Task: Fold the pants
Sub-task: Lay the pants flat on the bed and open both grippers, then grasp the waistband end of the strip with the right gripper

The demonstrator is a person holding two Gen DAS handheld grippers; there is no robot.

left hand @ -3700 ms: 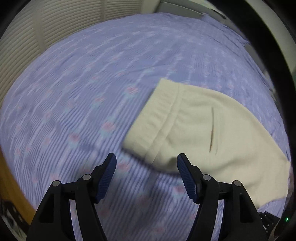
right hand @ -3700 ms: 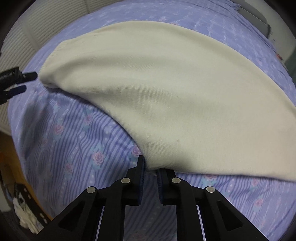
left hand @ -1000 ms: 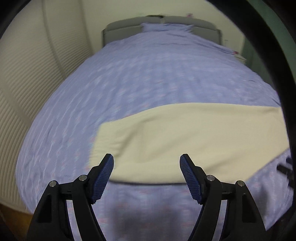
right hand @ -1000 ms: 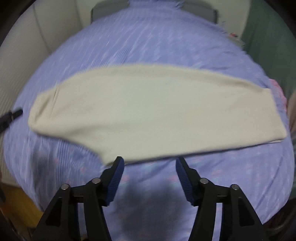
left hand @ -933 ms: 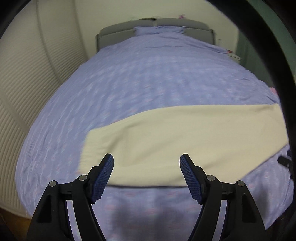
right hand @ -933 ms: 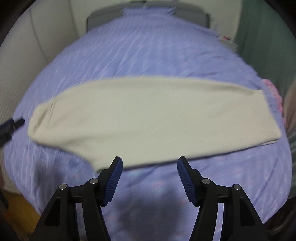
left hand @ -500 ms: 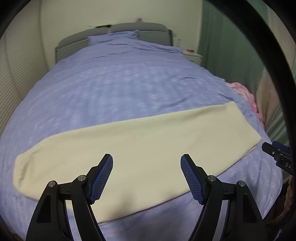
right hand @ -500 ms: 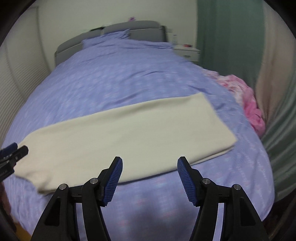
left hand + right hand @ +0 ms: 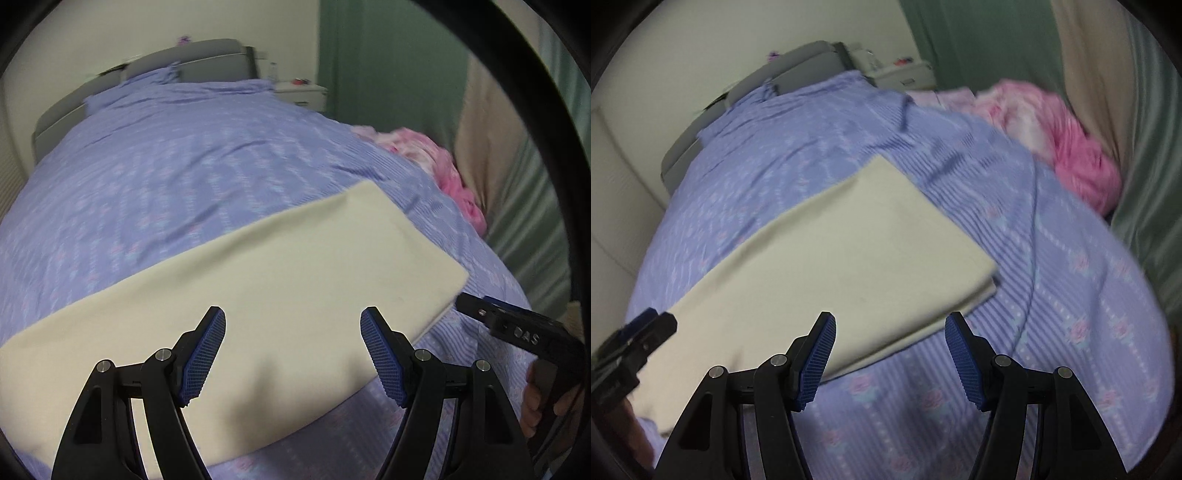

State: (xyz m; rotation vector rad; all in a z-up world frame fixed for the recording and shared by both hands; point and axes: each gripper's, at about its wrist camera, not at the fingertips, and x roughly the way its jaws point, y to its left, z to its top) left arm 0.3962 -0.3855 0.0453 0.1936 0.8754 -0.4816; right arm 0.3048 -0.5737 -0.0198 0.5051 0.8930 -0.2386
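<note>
Lettering reading "DAS" showed on the right hand-held gripper (image 9: 517, 332) where it entered the left wrist view. Pink bedding (image 9: 1071, 147) lay bunched at the bed's far edge beside green curtains (image 9: 1152, 166). Cream pants (image 9: 258, 295), folded into a long strip, lay flat across the purple striped bedspread (image 9: 166, 166). The left hand-held gripper (image 9: 293, 354) hung over them, jaws wide apart and empty. The right one's jaws, also apart and empty, stood over the strip's near edge.
</note>
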